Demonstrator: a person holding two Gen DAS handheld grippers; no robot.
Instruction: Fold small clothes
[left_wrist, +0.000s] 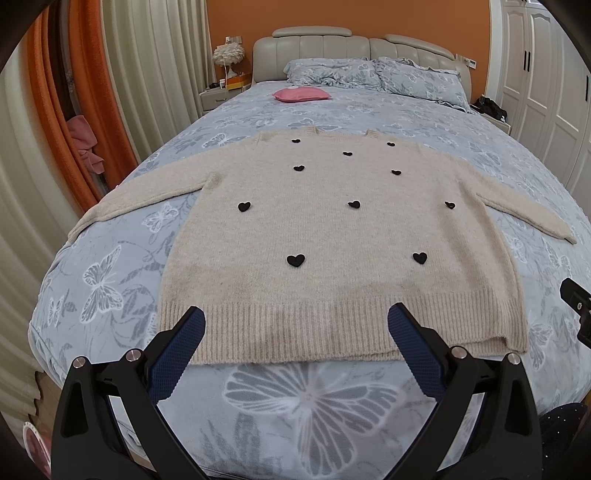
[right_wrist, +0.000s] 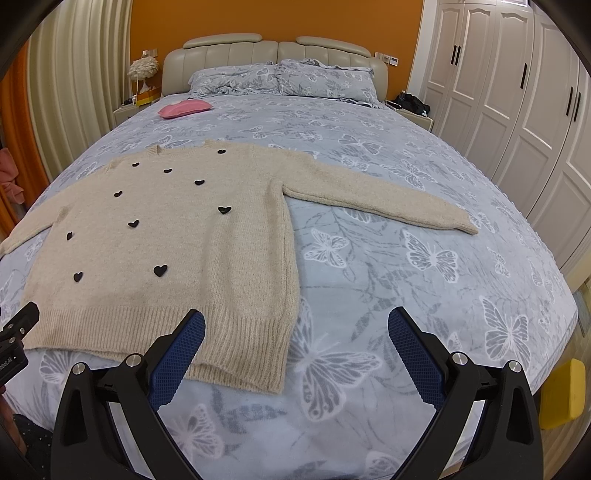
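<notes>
A beige knit sweater (left_wrist: 332, 236) with black hearts lies flat, front up, on the bed, sleeves spread to both sides; it also shows in the right wrist view (right_wrist: 166, 236). My left gripper (left_wrist: 296, 323) is open and empty, hovering above the ribbed hem near the bed's foot. My right gripper (right_wrist: 296, 323) is open and empty, above the sweater's lower right corner and the bare cover beside it. The right sleeve (right_wrist: 376, 199) stretches out to the right.
The bed (right_wrist: 406, 280) has a blue-grey butterfly cover. A pink cushion (left_wrist: 301, 94) and pillows (left_wrist: 369, 74) lie near the headboard. Nightstands flank the bed, curtains stand left, white wardrobes (right_wrist: 517, 92) right. A yellow object (right_wrist: 563, 395) sits by the bed's right edge.
</notes>
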